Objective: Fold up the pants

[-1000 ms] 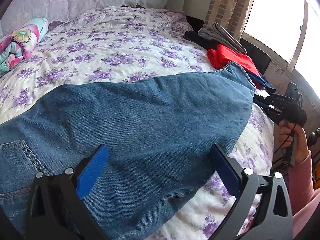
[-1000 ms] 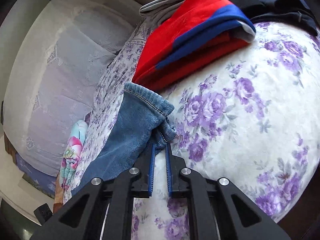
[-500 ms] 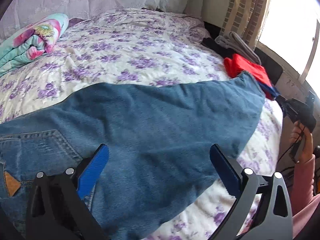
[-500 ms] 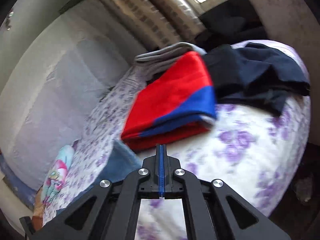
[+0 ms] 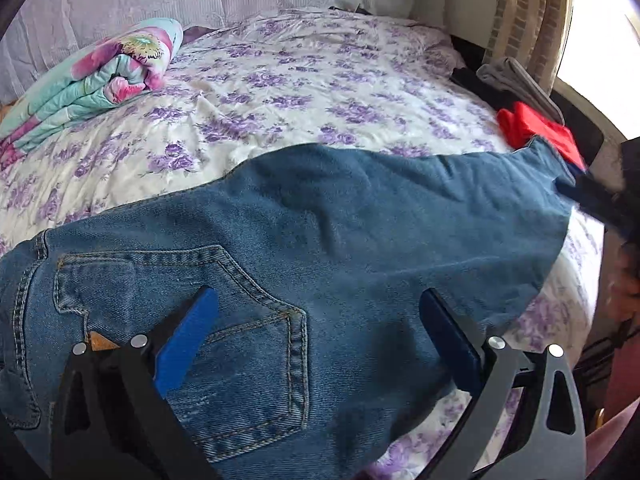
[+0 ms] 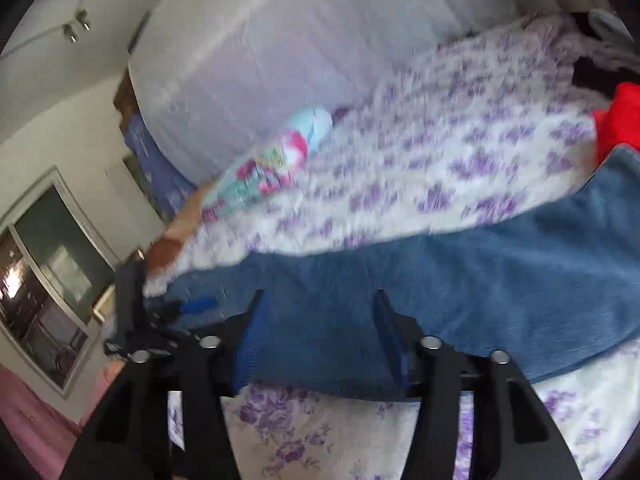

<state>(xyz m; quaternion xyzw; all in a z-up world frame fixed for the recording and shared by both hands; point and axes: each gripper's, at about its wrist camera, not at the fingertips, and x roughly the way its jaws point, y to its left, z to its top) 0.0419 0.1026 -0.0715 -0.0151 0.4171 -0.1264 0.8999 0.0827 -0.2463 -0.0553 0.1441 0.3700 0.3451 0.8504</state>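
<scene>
While the jeans (image 5: 320, 240) are lying flat on the bed (image 5: 280, 80), doubled leg over leg, the left tongs (image 5: 316, 328) are hovering wide open above the back pocket. The right tongs (image 6: 316, 340) are also gaping, holding nothing. Crosswise folds are remaining.

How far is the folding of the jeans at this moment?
Done: the jeans lie spread lengthwise across the flowered bed, back pocket up, apparently with one leg over the other. In hand: nothing; the left gripper and right gripper both hover over the denim with jaws open. Left: the crosswise folds, since the leg end reaches near the red garment.
</scene>
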